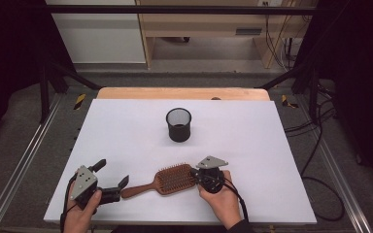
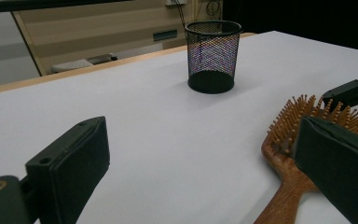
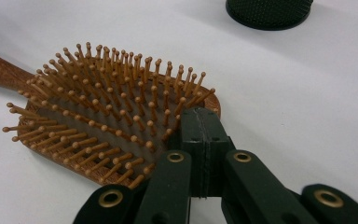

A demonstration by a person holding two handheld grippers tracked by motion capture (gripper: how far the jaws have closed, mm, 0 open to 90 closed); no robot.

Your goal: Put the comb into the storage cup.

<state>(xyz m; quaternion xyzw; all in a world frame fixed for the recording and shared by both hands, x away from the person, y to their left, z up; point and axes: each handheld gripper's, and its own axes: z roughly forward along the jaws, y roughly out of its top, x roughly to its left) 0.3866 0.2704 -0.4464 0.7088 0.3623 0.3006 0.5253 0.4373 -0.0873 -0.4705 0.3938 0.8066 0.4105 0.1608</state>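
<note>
A wooden paddle hairbrush (image 1: 167, 180) lies bristles-up near the front of the white table, handle pointing left. My right gripper (image 1: 193, 173) is shut, its two jaws pressed flat together, and their tips (image 3: 204, 126) sit at the rounded end of the hairbrush (image 3: 107, 121) head; nothing shows between them. My left gripper (image 1: 112, 174) is open wide at the front left, just past the handle's end. In the left gripper view the hairbrush (image 2: 303, 154) handle runs beside the inner face of the right jaw, apart from the left one.
A black mesh cup (image 1: 178, 124) stands upright at the table's middle, beyond the brush; the cup (image 2: 213, 56) is straight ahead of the left gripper. The white table top (image 1: 126, 126) ends in a wooden strip (image 1: 182, 93) at the back. Cables lie on the floor at right.
</note>
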